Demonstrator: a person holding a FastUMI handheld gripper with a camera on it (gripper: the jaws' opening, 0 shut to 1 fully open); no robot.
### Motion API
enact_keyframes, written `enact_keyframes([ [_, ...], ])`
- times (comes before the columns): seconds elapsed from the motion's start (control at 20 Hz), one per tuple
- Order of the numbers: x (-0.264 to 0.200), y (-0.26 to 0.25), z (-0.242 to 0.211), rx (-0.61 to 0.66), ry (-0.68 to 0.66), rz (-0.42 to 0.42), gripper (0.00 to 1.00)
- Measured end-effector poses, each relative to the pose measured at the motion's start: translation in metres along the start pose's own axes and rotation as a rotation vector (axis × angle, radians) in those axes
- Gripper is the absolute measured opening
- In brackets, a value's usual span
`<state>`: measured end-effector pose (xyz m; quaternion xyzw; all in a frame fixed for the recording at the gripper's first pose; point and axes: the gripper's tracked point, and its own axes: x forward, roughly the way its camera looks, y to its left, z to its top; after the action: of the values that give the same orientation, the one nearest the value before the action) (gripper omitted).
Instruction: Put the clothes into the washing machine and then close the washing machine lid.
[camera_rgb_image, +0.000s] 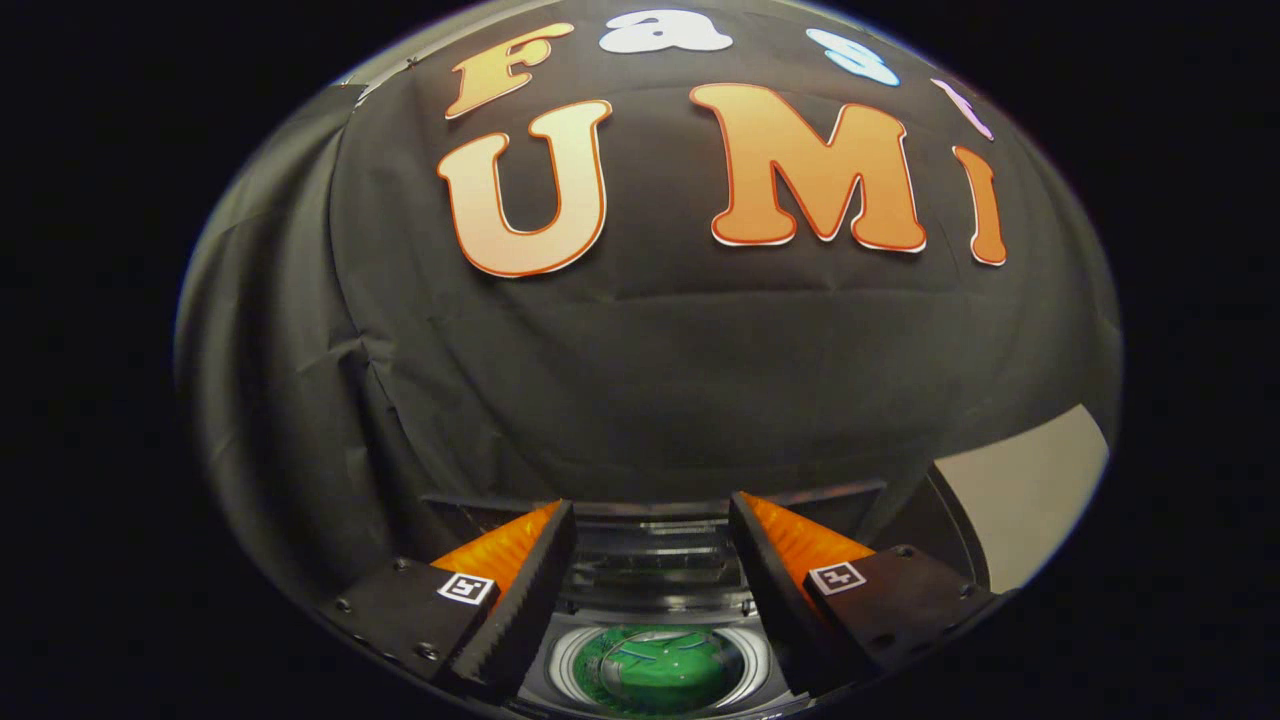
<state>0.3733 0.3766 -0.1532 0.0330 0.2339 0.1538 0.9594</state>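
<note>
One gripper (650, 520), wide and holding nothing, above one washing machine (650, 590).
One green cloth (655, 668) lies inside the round drum (565, 665), below and between the two fingers; the lid (660, 560) stands raised behind the opening, near the booth wall (640, 380).

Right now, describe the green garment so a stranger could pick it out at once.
Start at the washing machine standing against the booth's black cloth wall, its lid raised at the back. Look down into the round drum opening, ringed by a pale rim. The green garment lies bunched inside, seen below the gap between the open jaws of the gripper; it is the one bright thing there.
</note>
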Motion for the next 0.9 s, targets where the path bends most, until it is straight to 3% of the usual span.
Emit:
enact_keyframes([
  [0.45, 0.064, -0.01, -0.001, -0.013, 0.037, -0.042, 0.99],
  [0.55, 0.066, -0.01, -0.016, -0.013, 0.068, -0.049, 0.99],
  [0.9, 0.042, -0.01, -0.023, -0.029, -0.006, -0.061, 1.0],
])
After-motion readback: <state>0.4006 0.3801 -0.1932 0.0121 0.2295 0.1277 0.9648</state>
